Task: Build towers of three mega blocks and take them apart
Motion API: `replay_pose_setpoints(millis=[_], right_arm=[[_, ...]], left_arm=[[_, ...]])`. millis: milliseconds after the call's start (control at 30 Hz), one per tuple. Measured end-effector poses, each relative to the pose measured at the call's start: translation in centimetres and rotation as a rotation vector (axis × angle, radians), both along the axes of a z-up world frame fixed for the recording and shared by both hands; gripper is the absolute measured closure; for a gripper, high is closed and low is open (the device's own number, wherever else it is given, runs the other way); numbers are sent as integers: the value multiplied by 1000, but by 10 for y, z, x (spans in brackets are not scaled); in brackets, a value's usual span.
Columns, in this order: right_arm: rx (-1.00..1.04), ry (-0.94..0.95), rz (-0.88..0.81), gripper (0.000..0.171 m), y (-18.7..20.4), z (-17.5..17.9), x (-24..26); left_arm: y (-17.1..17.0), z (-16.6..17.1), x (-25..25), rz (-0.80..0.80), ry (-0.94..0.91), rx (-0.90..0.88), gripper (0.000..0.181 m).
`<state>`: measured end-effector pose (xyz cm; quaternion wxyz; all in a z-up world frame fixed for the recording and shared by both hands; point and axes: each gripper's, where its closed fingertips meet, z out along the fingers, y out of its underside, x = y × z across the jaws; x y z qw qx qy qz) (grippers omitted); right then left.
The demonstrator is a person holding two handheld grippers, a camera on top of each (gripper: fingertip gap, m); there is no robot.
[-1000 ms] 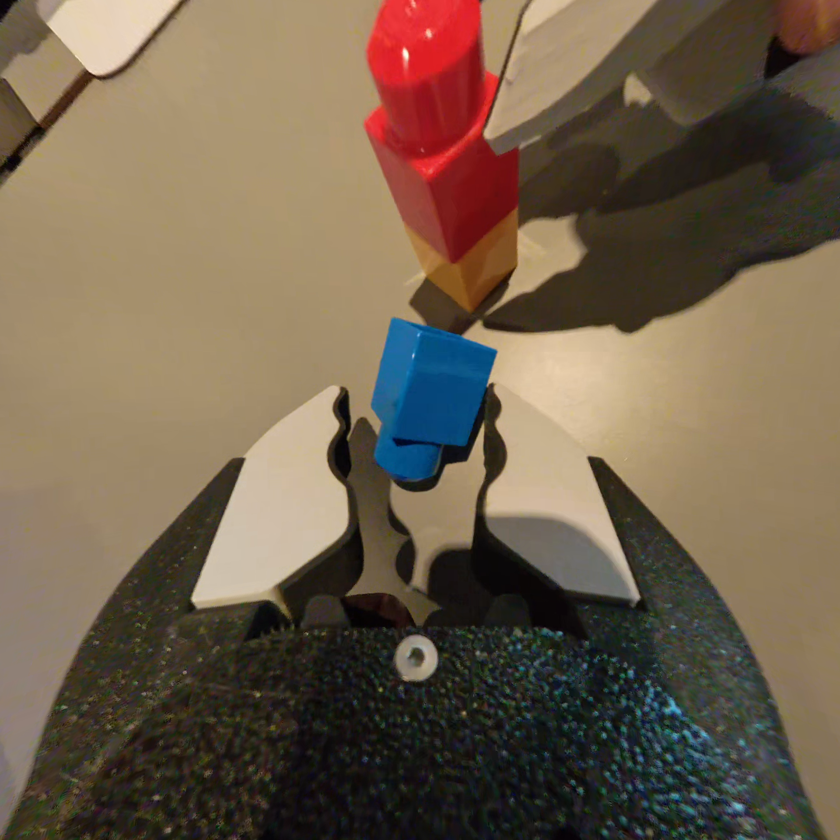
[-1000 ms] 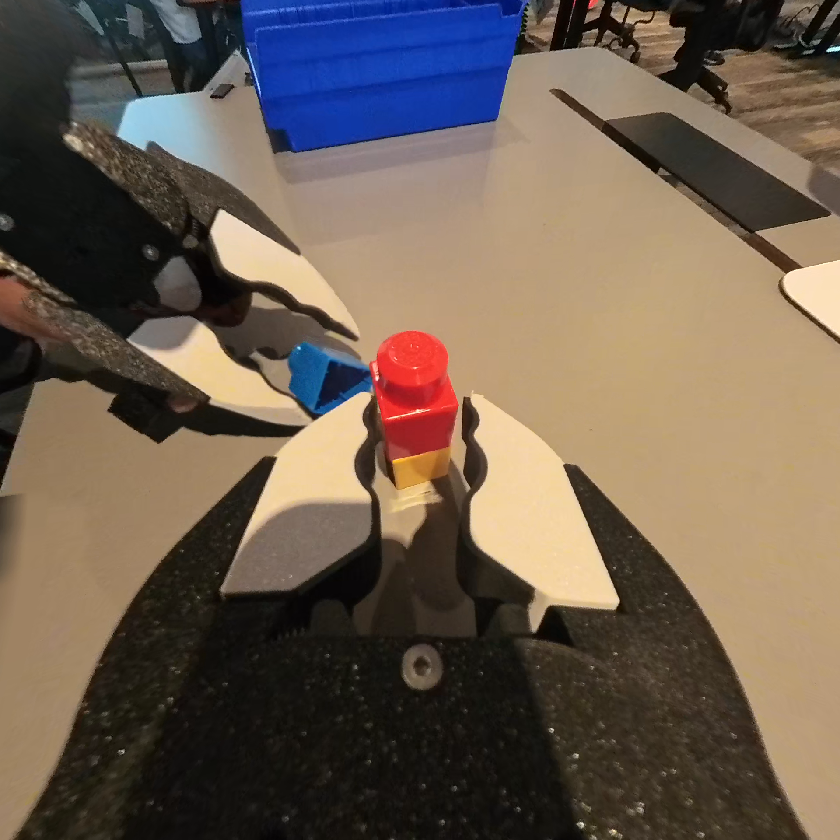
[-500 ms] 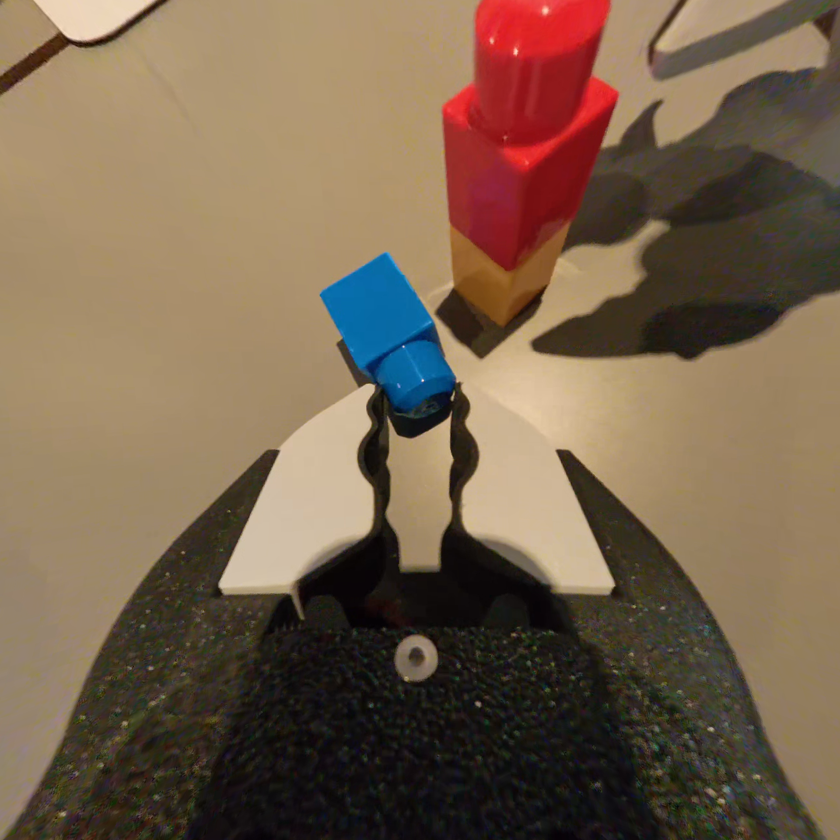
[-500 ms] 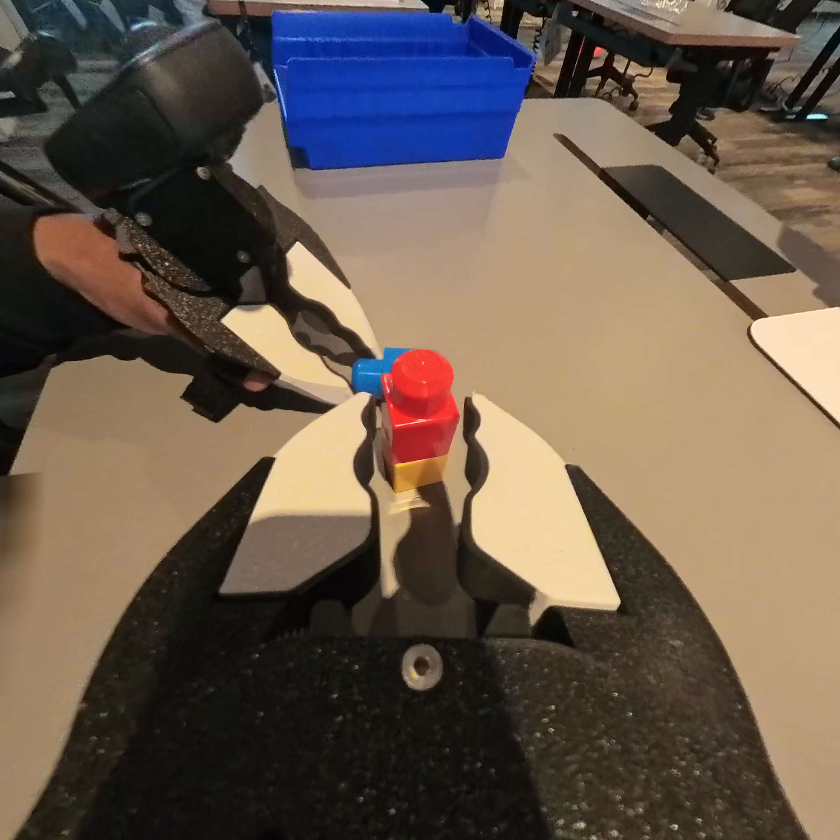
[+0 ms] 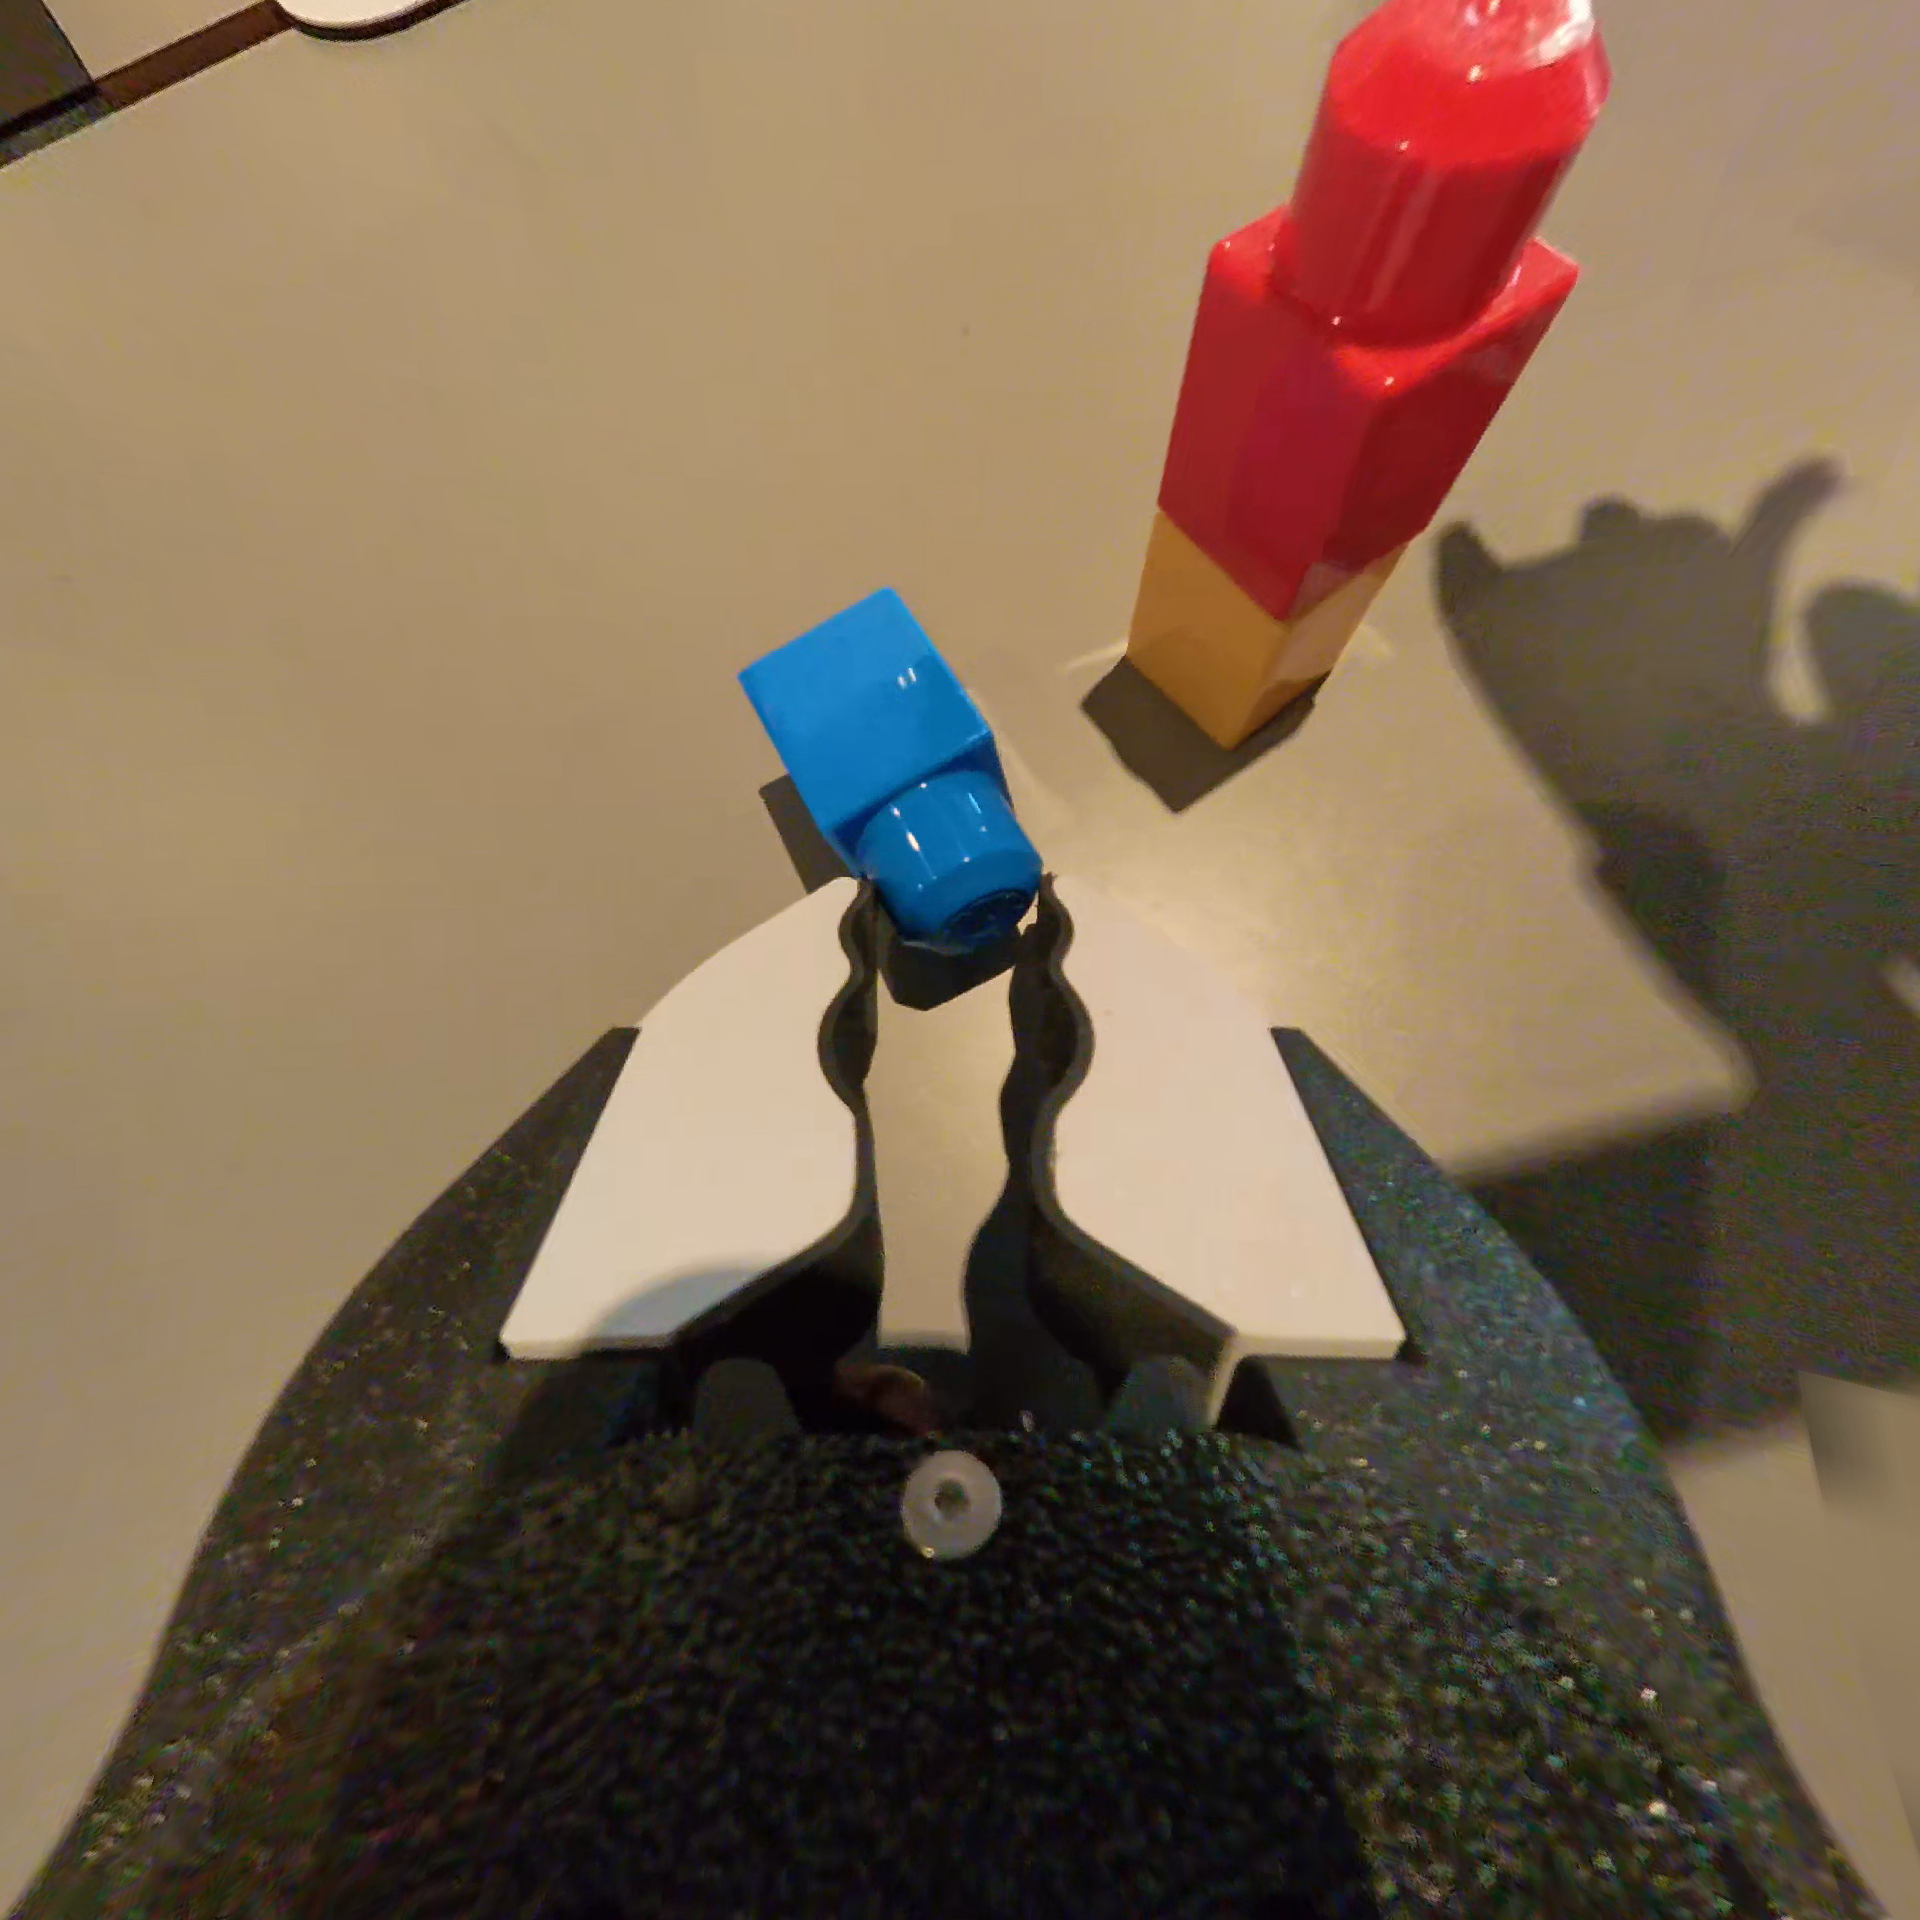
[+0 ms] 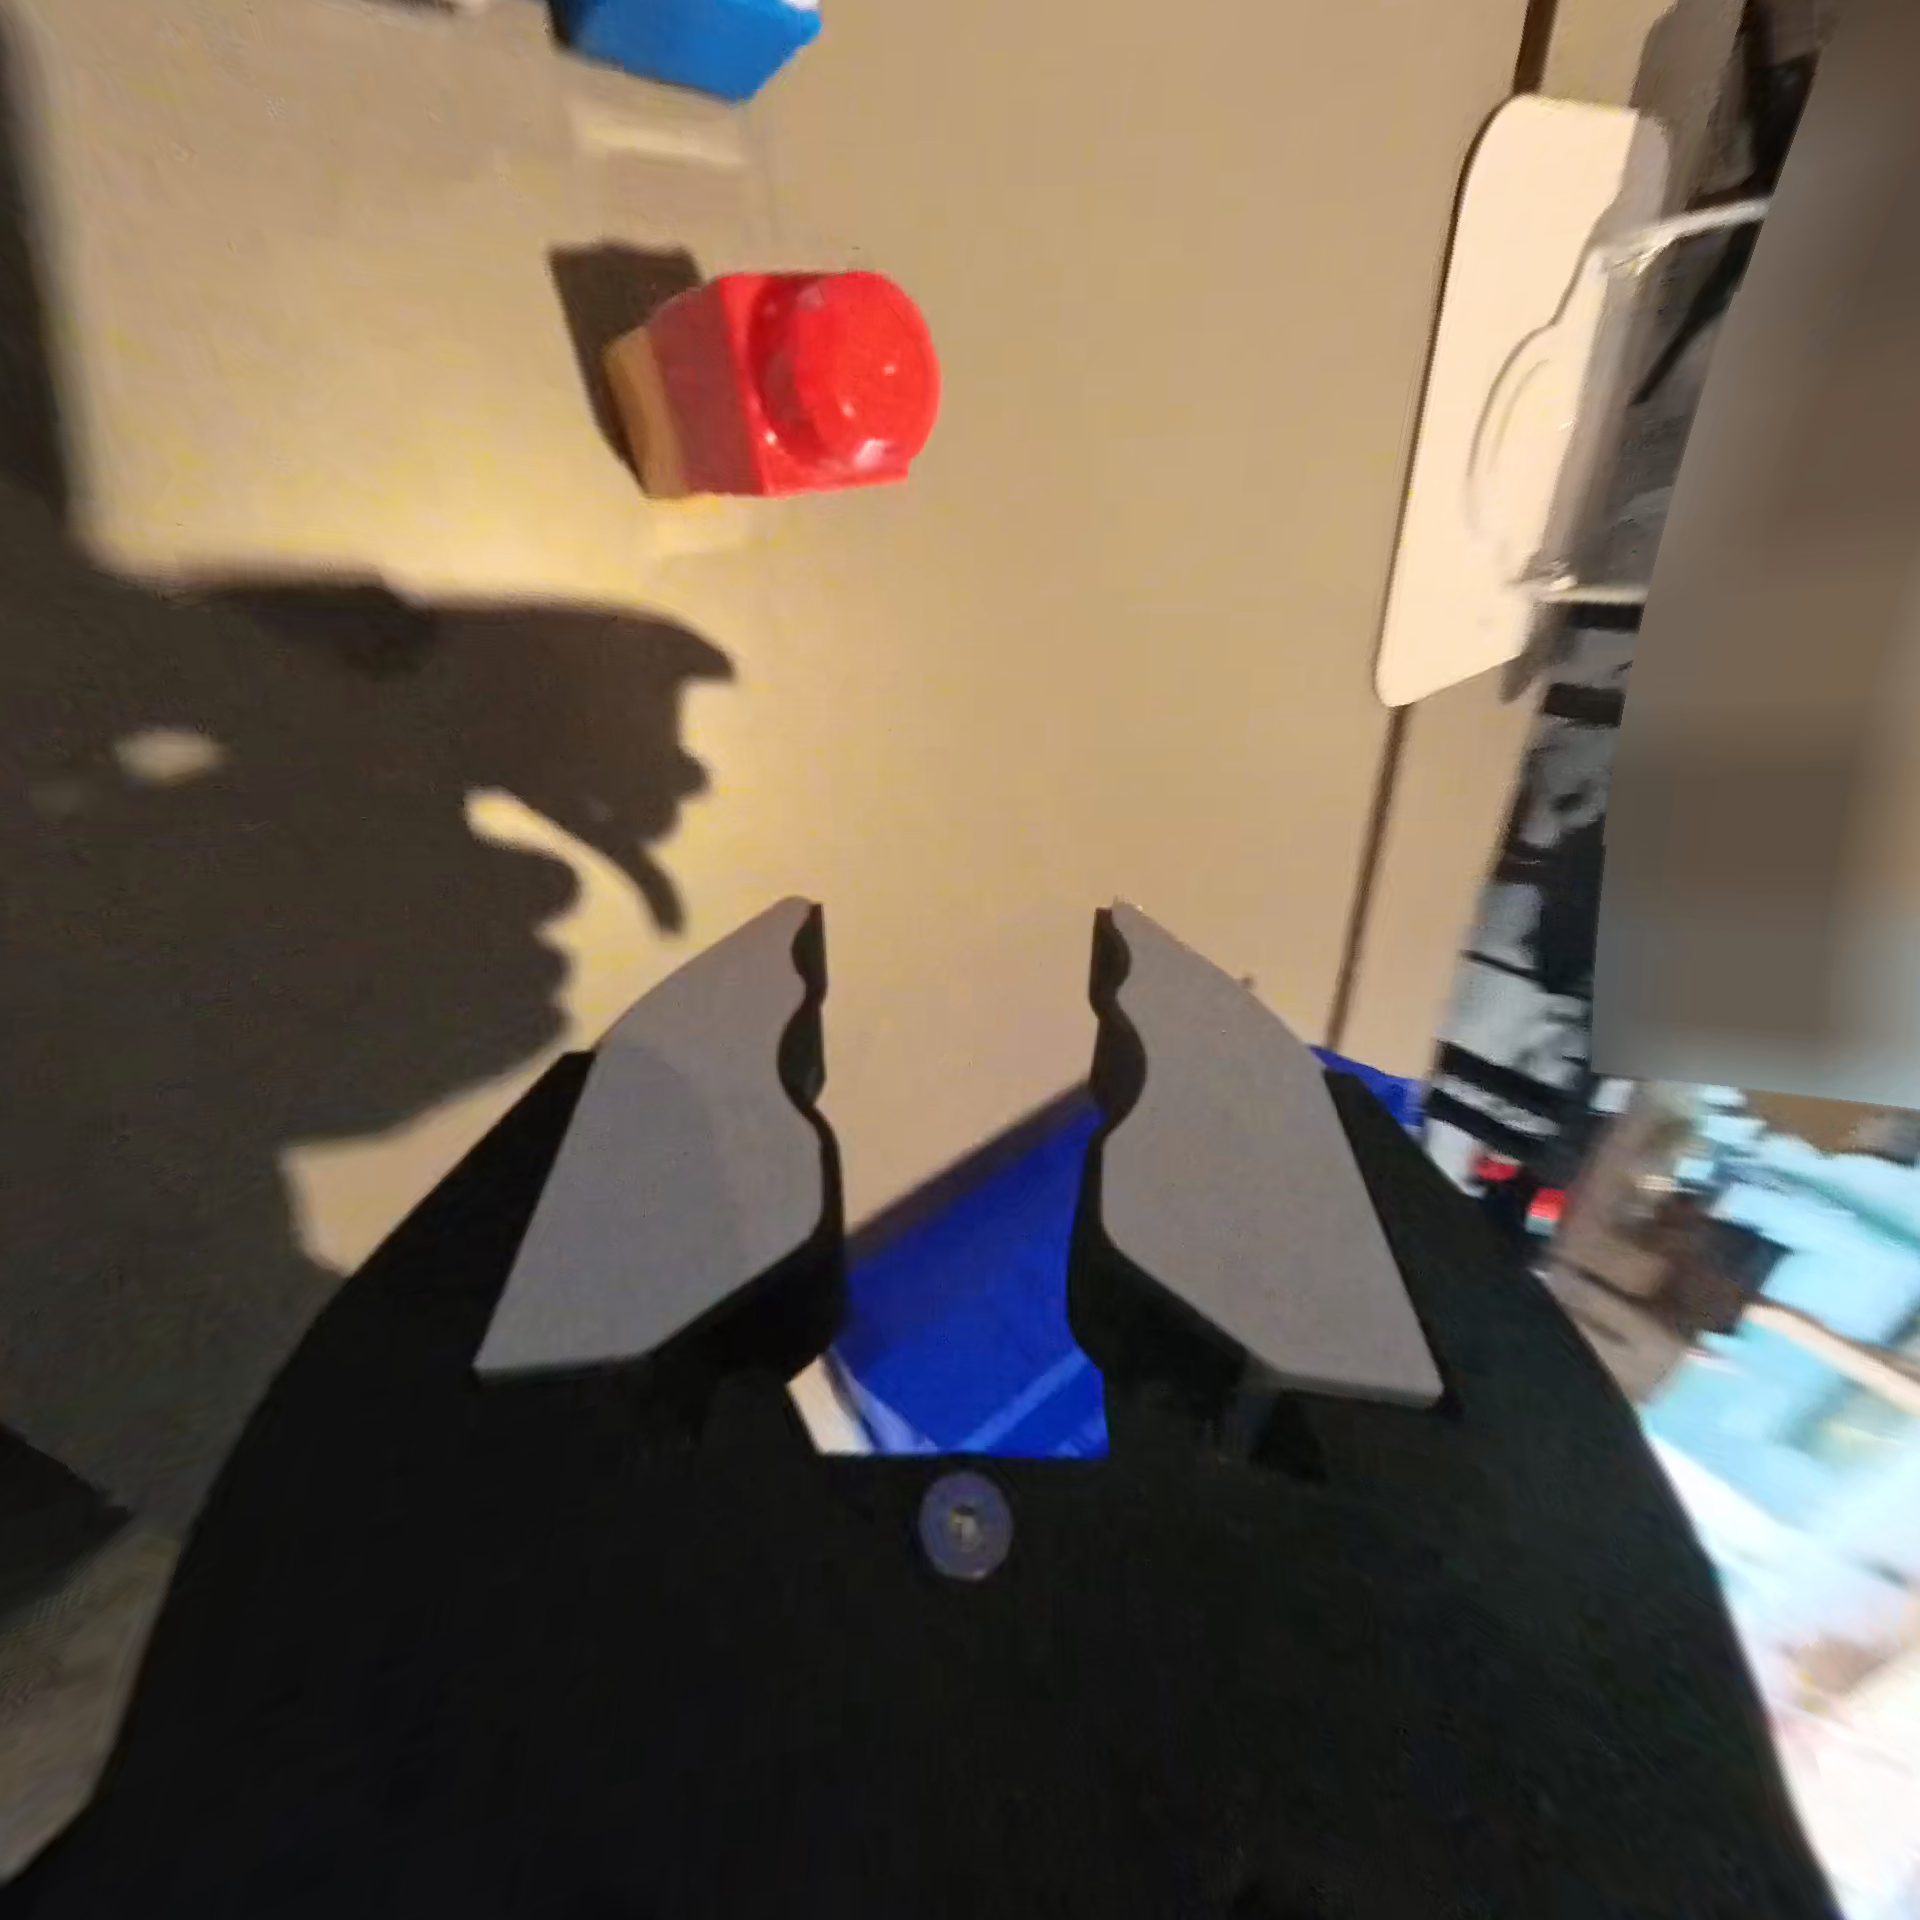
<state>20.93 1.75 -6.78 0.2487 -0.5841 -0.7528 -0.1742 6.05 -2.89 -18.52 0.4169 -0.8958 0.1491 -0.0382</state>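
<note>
Your left tongs [image 5: 951, 914] sit at the stud of the tipped single block [image 5: 873, 717] on the bench [image 5: 416, 416]. Beyond it to the right stands the two-block stack [image 5: 1340, 416] — upper block on lower. Your right tongs [image 6: 958, 920] hang above the bench, stack ahead-left, tray [image 6: 966, 1299] beneath.

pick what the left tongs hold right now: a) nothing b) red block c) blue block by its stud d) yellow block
c: the left tongs pinch the stud of the blue block, while the red block sits on the yellow block apart from them.
</note>
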Motion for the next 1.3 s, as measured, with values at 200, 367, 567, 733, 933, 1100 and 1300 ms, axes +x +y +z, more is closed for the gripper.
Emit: replay_pose_setpoints(millis=[200,367,567,733,933,1100,1300], right_arm=[[125,-199,183,126,-27,27,-17],[135,-214,218,127,-36,13,-24],[-60,-154,296,128,-67,2,-33],[-109,-104,340,131,-91,5,-38],[-176,-92,393,131,-110,4,-43],[-153,-67,409,132,-119,5,-49],[-283,109,303,128,-85,4,-58]], left_arm=[[1,-4,0,-3,-33,-45,153],[1,-5,0,-6,-45,-58,153],[0,-5,1,-12,-38,-52,153],[-1,-4,2,-19,-38,-41,153],[-2,0,2,-21,-56,-20,153],[-2,1,3,-29,-54,-13,153],[-3,4,3,-34,-80,0,153]])
